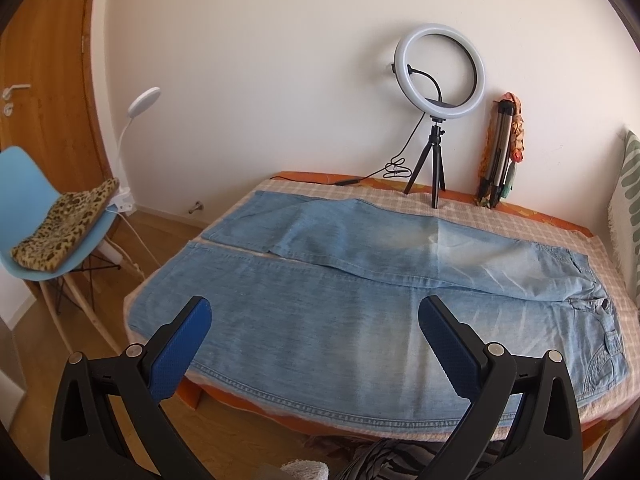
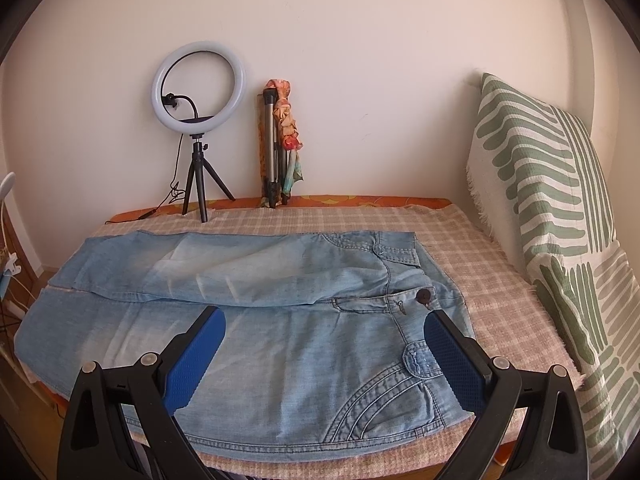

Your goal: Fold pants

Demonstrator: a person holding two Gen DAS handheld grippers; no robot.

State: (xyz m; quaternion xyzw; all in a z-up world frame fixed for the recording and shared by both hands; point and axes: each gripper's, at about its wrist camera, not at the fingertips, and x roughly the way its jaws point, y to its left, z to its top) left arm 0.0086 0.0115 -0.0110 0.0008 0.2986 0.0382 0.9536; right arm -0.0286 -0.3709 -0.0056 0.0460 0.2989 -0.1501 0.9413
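You are looking at light-blue jeans (image 1: 360,300) lying flat on the checked bed cover (image 2: 492,280), their long axis running left to right across your front. The waistband and button (image 2: 423,295) are sitting toward your right, the leg hems (image 1: 224,236) toward your left. The far leg is lying slightly over the near one. You are holding the left gripper (image 1: 314,314) above the near leg, toward the hem end, jaws spread wide and gripping nothing. You are holding the right gripper (image 2: 325,322) over the hip pocket area, jaws likewise spread and empty. So each hand is nearer its own end; the near long edge is lying just below both.
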